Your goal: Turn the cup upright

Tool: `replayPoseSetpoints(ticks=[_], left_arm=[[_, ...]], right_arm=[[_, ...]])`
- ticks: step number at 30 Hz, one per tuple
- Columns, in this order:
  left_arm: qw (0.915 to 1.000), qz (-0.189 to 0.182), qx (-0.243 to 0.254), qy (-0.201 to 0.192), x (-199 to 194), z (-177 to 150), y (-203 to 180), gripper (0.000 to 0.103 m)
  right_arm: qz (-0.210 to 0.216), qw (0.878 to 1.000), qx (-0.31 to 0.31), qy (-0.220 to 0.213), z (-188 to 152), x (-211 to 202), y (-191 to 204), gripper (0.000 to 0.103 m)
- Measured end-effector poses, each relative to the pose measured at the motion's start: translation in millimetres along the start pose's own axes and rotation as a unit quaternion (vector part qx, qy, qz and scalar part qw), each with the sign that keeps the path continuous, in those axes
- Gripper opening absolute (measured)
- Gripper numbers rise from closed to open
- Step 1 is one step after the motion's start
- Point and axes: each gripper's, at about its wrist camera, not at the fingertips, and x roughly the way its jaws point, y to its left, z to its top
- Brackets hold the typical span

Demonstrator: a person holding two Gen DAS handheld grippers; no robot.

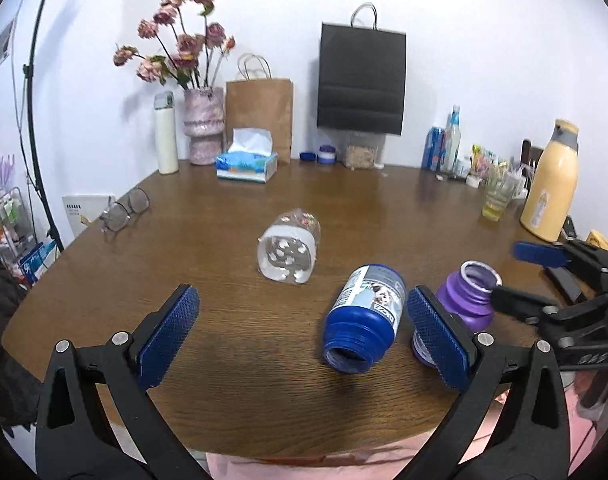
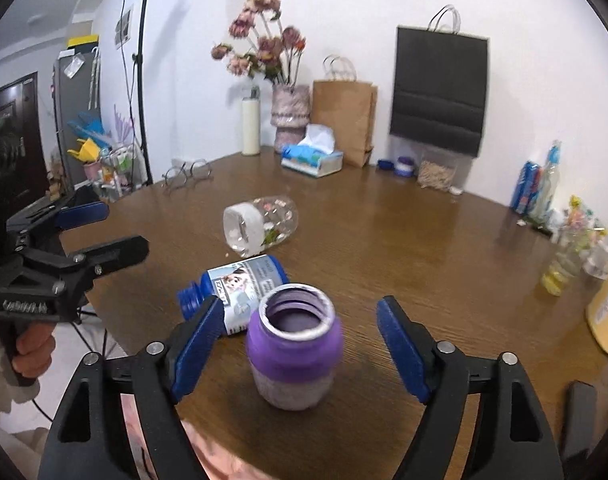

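A purple cup [image 2: 294, 348] stands upright near the table's front edge, mouth up, between the open fingers of my right gripper [image 2: 298, 340], which do not touch it. In the left wrist view the same purple cup [image 1: 470, 298] shows behind my left gripper's right pad. A blue cup with a label [image 1: 366, 320] lies on its side, mouth toward me; my left gripper [image 1: 302, 334] is open with this cup just inside its right pad. The blue cup [image 2: 244, 284] lies just left of the purple one. A clear flowered cup [image 1: 290, 246] [image 2: 260, 226] lies on its side further back.
Glasses [image 1: 124, 210] lie at the table's left edge. A tissue box [image 1: 246, 162], vase, white flask, paper bags and bottles line the back. A yellow flask [image 1: 550, 184] and a glass [image 1: 494, 200] stand at the right. The brown table [image 1: 384, 216] has open surface mid-right.
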Motion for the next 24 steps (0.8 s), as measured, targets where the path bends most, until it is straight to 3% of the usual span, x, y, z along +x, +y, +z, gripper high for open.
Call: replayPoseSetpoints(ticks=[3,7,17,24], left_arm=[[0.9998,0.012,0.004,-0.012,-20.9,-1.4,9.0,0.103],[0.9988,0.021,0.0,-0.045,-50.9,-4.9,17.2,0.103],[0.998,0.012,0.003,-0.062,-66.3,-4.3,11.1,0.103],[0.9963,0.001,0.019,-0.085,-101.2,-32.7,12.4,0.103]], right_arm=[[-0.029,1.0,-0.003,-0.009,-7.6,-39.6,-6.0,0.086],[-0.033,0.999,0.022,-0.026,-19.7,-70.4,-15.8,0.086],[-0.036,0.998,0.035,-0.029,-22.0,-69.6,-5.2,0.086],[-0.074,0.993,0.062,-0.064,-47.4,-109.9,16.9,0.086]])
